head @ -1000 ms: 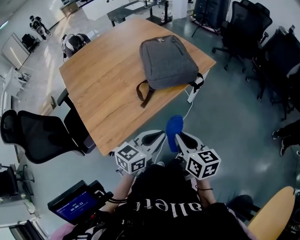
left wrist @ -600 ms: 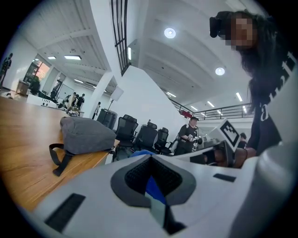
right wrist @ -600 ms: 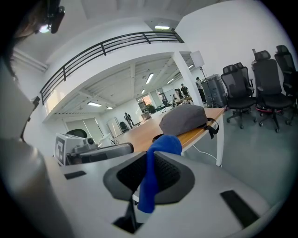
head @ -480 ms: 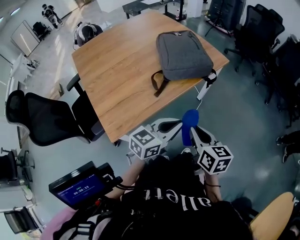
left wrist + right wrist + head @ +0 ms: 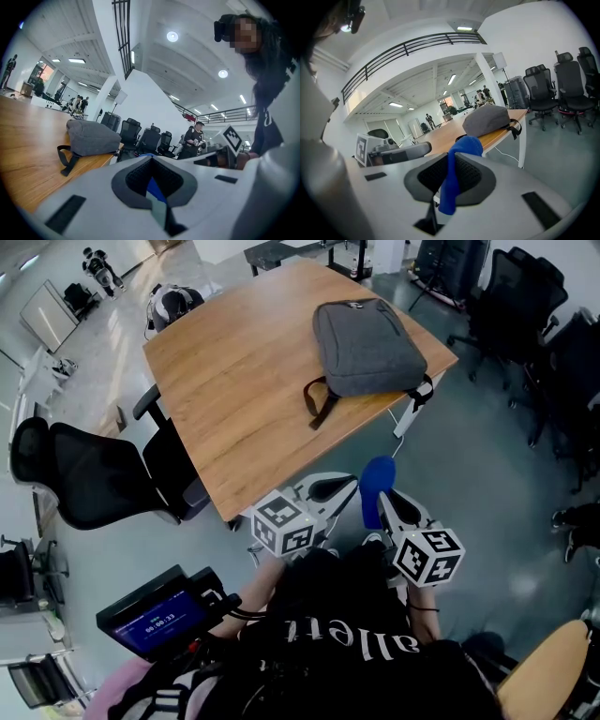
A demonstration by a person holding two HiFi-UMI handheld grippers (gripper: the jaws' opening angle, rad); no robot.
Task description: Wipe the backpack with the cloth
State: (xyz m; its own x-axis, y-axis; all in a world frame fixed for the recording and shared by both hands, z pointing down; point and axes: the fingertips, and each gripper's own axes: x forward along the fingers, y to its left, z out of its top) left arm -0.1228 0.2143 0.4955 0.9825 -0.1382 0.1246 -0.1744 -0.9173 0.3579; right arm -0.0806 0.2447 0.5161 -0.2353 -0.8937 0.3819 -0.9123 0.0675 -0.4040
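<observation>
Since half a second ago the left gripper [image 5: 343, 486] has slid a little to the left, and the cloth has barely shifted; table and bag sit in the head view as before.

Both grippers hang off the wooden rectangular table [image 5: 234, 399], out past its near edge and above grey floor. The left gripper's jaws are pressed together with nothing between them. The right gripper [image 5: 380, 501] is clamped on the bright blue cloth [image 5: 376, 486], which stands up out of its jaws as a folded bunch and droops over the pads in the right gripper view. The two grippers lie just beside each other, tips pointing toward the table.

The grey fabric backpack [image 5: 366, 345] lies flat at the table's right corner, well apart from the cloth. Its lower end reaches the near right edge, where a black strap [image 5: 421, 390] hangs over the side. A brown strap loop [image 5: 319, 405] trails onto the bare wood beside it. It looks closed, and what it holds cannot be seen.

Most of the tabletop, from the bag across to the left corner and down to the near corner, is open wood. A black office chair [image 5: 80, 479] stands close to the near left edge, and more black chairs [image 5: 525, 306] crowd the floor beyond the right corner. Open floor runs between the near right edge and the grippers.
</observation>
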